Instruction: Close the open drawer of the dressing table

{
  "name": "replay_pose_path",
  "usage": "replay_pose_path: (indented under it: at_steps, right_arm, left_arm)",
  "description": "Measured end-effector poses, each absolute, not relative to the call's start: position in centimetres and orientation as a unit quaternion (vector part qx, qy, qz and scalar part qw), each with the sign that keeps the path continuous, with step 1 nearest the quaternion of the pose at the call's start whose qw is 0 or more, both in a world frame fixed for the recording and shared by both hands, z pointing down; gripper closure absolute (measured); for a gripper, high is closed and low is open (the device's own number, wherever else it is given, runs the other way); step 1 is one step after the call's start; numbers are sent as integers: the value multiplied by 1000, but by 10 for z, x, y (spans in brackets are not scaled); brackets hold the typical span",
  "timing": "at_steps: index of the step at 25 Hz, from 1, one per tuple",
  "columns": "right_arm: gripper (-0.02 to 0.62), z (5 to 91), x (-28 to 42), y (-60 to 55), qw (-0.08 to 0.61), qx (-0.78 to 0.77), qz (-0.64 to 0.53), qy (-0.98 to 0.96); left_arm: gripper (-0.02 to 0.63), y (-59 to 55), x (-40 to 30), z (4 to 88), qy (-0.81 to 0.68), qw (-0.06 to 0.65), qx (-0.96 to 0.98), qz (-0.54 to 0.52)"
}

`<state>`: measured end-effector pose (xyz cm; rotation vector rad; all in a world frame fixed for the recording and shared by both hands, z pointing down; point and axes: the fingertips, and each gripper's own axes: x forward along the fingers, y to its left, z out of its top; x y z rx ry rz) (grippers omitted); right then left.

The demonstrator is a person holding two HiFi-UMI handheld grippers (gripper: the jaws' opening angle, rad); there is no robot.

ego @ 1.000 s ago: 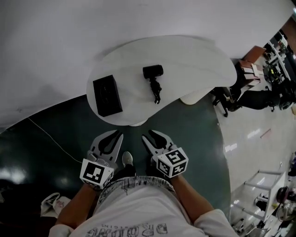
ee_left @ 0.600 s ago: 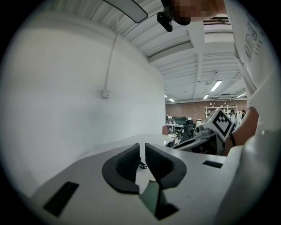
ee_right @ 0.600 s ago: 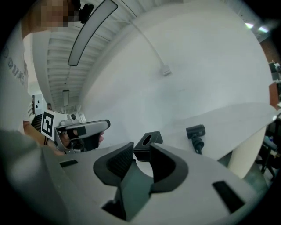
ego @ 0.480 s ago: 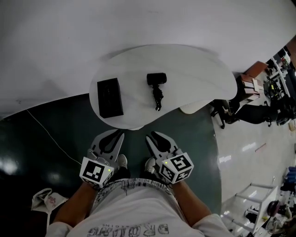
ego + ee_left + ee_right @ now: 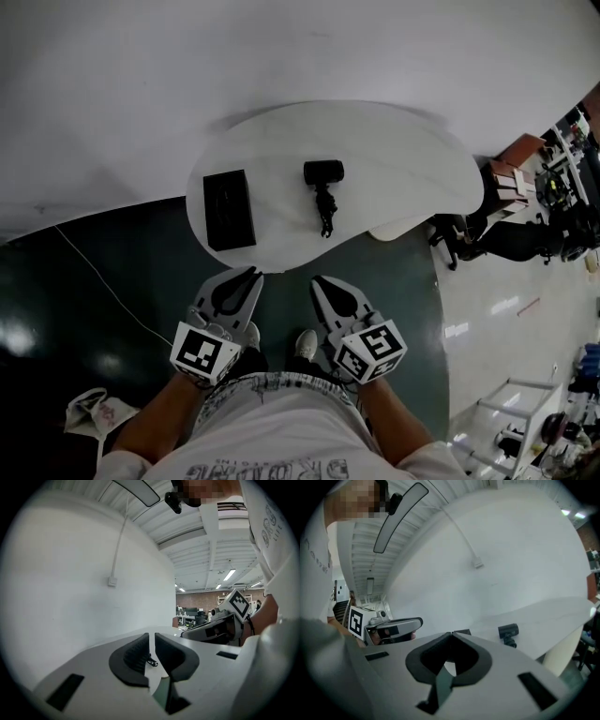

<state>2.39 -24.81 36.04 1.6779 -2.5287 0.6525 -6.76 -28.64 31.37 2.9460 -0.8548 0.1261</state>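
Note:
The white dressing table point(image 5: 394, 159) has a rounded top and stands against the wall. From above I make out no drawer; its front is hidden under the top. A black box point(image 5: 230, 208) and a black hair dryer point(image 5: 323, 173) lie on the top. My left gripper point(image 5: 255, 274) hovers just before the table's front edge, its jaws point(image 5: 152, 637) parted by a narrow slit with nothing in it. Beside it my right gripper point(image 5: 317, 281) has just been closing, and its fingertips point(image 5: 451, 634) now meet on nothing. The hair dryer point(image 5: 508, 632) shows beyond the right gripper.
The person's shoes point(image 5: 305, 342) stand on dark green floor below the grippers. A white cable point(image 5: 103, 281) and a bag point(image 5: 89, 408) lie at the left. The table's white leg point(image 5: 398, 225), a black chair point(image 5: 469, 234) and shelving point(image 5: 534, 412) are at the right.
The right gripper's jaws have come together on nothing. Both grippers have come closer to the table's front edge, the right one more. The left jaws look unchanged.

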Motion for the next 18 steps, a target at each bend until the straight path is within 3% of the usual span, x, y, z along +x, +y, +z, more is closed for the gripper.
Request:
replay_pose_path:
  at_steps: [18]
  right_arm:
    - [589,353,25,-251,3,524,214,-824]
  left_arm:
    - [552,-292,-58,309,-269,29,962,46]
